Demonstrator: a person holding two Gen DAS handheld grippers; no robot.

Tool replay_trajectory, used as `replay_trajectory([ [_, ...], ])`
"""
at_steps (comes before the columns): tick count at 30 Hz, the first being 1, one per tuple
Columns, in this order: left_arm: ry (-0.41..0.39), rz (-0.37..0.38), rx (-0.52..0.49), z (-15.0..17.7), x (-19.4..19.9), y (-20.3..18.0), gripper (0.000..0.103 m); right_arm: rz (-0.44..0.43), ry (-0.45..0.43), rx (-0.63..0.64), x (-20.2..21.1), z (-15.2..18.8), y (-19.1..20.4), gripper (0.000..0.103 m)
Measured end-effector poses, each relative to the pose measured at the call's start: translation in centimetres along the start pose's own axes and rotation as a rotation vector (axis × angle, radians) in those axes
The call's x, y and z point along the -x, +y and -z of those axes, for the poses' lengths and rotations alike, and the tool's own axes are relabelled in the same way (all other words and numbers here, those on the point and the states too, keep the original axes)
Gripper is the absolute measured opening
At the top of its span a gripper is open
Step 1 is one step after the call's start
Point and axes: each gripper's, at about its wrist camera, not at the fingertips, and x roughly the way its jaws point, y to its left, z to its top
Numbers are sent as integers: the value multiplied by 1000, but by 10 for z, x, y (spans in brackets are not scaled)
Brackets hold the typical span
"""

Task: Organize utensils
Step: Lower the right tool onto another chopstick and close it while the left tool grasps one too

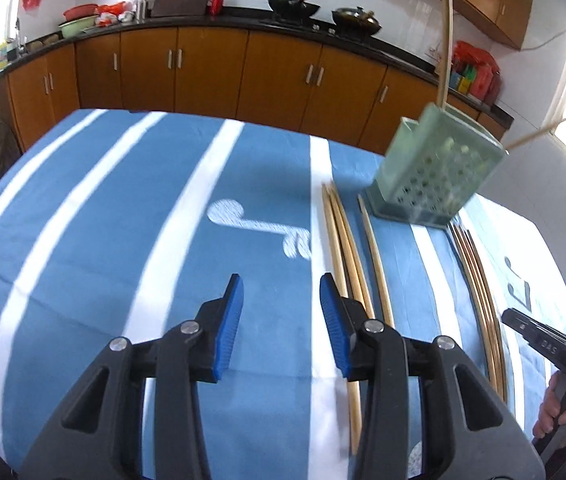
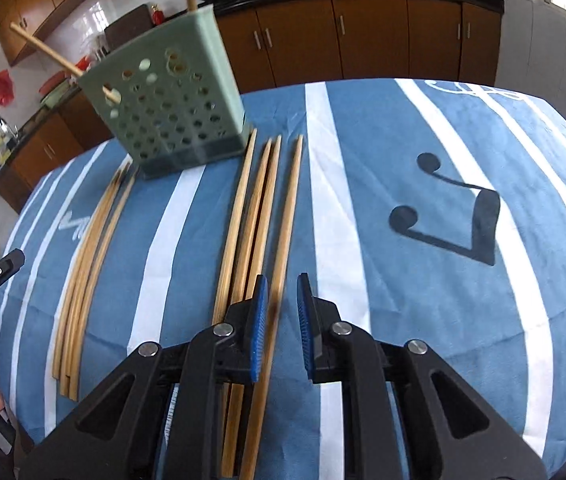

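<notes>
- Lying in two bunches on the striped blue cloth (image 1: 131, 264), the chopsticks (image 2: 259, 216) are beside a green holder (image 2: 171, 108).
- Two chopsticks stand in the holder.
- Right gripper (image 2: 283, 328): jaws apart with a narrow gap, above one chopstick, grasping nothing.
- Left gripper (image 1: 281, 326): jaws released, empty, over bare cloth.

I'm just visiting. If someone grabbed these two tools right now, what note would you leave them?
Left tool: open, empty, by the left bunch of chopsticks.
Right tool: barely open, gripping nothing, over the right bunch.
Holder stands at the cloth's far side, two chopsticks in it.
Done: those two. Left: both bunches go into the holder.
</notes>
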Motion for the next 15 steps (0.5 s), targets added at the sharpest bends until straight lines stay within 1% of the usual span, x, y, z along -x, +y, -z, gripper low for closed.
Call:
replay_trajectory([
  [3, 14, 21, -8, 2, -4, -3, 40, 9, 18, 8, -4, 7, 4, 16],
  [5, 22, 34, -14, 4, -4, -12, 40, 20, 9, 29, -3, 7, 6, 16],
  [7, 32, 47, -23, 8, -7, -17, 40, 40, 4, 49, -1, 6, 6, 9],
  [9, 43, 59, -32, 11, -10, -22, 39, 68, -5, 60, -1, 5, 5, 8],
  [12, 60, 74, -47, 15, -15, -30, 37, 128, -20, 23, -1, 1, -8, 8],
  [15, 75, 79, -61, 19, -19, -35, 32, 150, -24, -25, 0, -3, -21, 8],
])
